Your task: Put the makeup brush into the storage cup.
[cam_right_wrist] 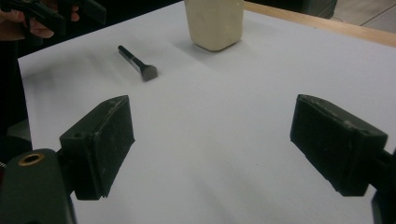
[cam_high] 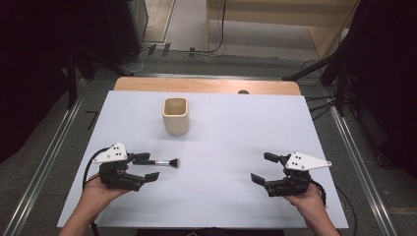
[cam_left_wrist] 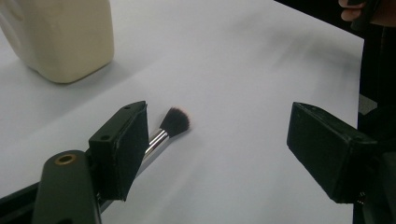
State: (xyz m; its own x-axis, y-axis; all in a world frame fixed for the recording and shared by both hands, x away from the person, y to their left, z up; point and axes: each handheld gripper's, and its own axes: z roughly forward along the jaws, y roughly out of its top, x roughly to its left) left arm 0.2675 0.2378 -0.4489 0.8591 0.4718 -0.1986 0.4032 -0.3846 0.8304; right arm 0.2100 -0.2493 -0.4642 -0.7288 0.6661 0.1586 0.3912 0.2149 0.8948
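Note:
A small makeup brush [cam_high: 164,162] with a dark head and a metal ferrule lies flat on the white table [cam_high: 221,142]. My left gripper [cam_high: 147,166] stands open at its handle end. In the left gripper view the brush [cam_left_wrist: 170,126] pokes out from behind the left jaw, its handle hidden, and the gap of the left gripper [cam_left_wrist: 224,149] holds nothing. A cream square cup [cam_high: 175,115] stands upright farther back. My right gripper [cam_high: 261,167] is open over bare table at the right, far from the brush [cam_right_wrist: 137,63] and the cup [cam_right_wrist: 215,23].
The white sheet leaves a wooden strip [cam_high: 206,85] of table showing at the far edge. Dark stands and cables [cam_high: 339,73] ring the table on the floor. The person's other hand [cam_left_wrist: 369,9] shows at the top right of the left gripper view.

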